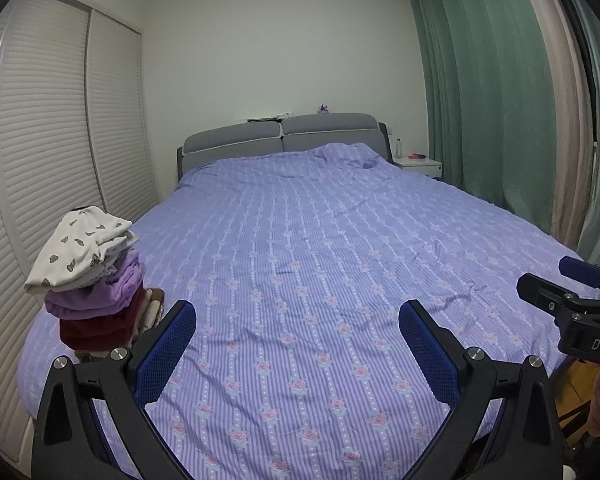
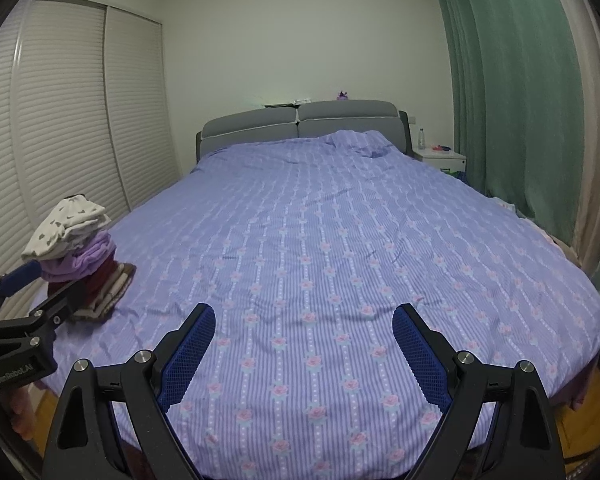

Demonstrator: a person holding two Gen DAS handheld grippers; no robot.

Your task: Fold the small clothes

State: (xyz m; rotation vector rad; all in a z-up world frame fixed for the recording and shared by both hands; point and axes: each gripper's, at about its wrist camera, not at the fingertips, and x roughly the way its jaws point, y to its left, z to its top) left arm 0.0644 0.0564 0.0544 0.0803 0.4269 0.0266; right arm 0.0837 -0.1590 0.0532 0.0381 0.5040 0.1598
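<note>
Lilac rose-striped bedspread, green curtain

The stack of clothes sits on the bed near its left foot corner, beside the wardrobe. The headboard is at the far end. The nightstand and curtains are on the right.

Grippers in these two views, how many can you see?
2. The left hand-held gripper is over the bed's near edge, jaws open, beside the clothes stack; the right hand-held gripper is alongside, also open.
</note>
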